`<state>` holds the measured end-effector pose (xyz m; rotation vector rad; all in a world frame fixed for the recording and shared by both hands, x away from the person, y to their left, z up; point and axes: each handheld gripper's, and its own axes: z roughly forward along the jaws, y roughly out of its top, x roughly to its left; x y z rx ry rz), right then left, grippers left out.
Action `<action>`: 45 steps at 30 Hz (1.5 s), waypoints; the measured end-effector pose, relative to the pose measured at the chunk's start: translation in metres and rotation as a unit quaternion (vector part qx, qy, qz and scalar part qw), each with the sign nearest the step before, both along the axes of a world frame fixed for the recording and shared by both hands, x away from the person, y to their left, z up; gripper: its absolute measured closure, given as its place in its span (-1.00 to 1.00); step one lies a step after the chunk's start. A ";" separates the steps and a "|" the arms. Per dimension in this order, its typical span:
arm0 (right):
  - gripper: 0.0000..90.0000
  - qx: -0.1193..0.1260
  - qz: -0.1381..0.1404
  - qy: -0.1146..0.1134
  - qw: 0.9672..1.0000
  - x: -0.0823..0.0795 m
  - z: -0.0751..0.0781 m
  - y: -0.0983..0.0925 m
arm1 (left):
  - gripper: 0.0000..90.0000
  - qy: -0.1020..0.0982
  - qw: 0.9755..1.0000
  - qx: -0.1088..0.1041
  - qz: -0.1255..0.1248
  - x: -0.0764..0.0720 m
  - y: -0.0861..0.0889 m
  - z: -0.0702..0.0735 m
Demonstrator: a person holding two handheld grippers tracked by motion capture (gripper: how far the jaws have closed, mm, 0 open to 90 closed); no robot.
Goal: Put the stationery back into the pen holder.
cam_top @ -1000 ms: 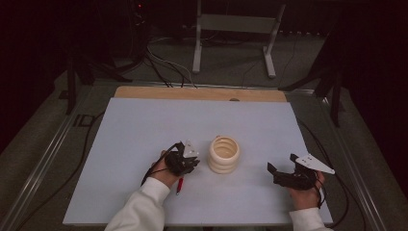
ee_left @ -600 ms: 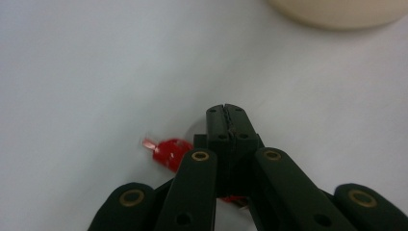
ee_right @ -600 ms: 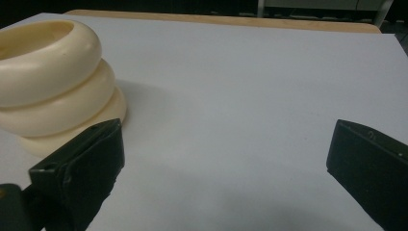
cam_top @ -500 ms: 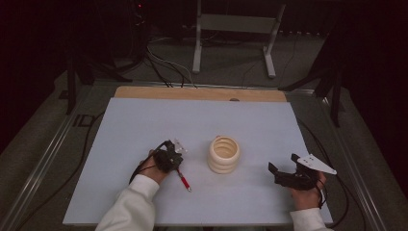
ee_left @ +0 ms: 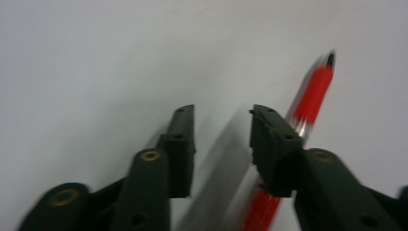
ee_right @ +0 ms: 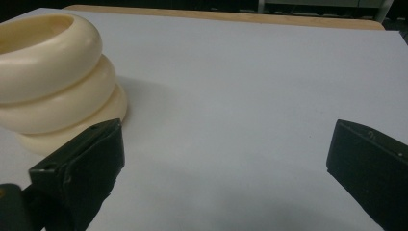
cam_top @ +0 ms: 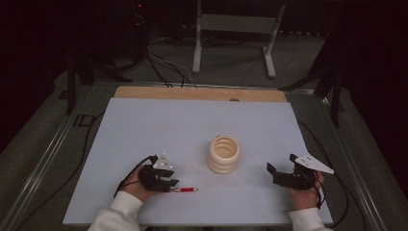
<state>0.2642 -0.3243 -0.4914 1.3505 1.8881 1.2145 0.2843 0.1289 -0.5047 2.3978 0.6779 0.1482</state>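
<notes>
Pale bench (cam_top: pixel 144 125): pen (cam_top: pixel 183 190) lies flat left of the cup (cam_top: pixel 224 155), long axis crosswise, beside the left gripper (cam_top: pixel 168 182), whose part-open jaws, just opening, hold nothing; right gripper (cam_top: pixel 273 172) wide, farther.

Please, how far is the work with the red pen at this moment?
Done: the red pen lies flat on the table, outside the cream cup. In hand: the left hand-held gripper has just been opening its jaws; the gap between them is bare, and the pen lies beside one jaw. The right hand-held gripper is open and empty. Left: probably only drawing the left one away.
</notes>
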 end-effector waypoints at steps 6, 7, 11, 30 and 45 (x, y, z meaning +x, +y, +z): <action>-1.00 0.005 -0.005 -0.002 1.000 -0.001 0.001 -0.003 | 0.08 -0.009 0.999 -0.023 -0.032 -0.015 -0.006 0.009; -1.00 0.004 -0.005 -0.003 1.000 -0.001 0.001 -0.004 | -0.01 -0.011 0.998 -0.030 -0.046 -0.021 -0.006 0.010; -1.00 0.004 -0.004 -0.002 1.000 -0.001 0.000 -0.004 | 0.01 -0.021 0.996 -0.017 -0.084 -0.037 -0.010 0.011; -1.00 0.001 0.001 0.001 1.000 0.000 0.000 -0.001 | 0.64 -0.021 0.995 0.044 -0.088 -0.016 -0.032 -0.001; -1.00 0.004 -0.001 0.000 1.000 -0.001 0.001 -0.002 | 0.79 -0.031 0.998 0.015 -0.047 -0.008 -0.026 0.011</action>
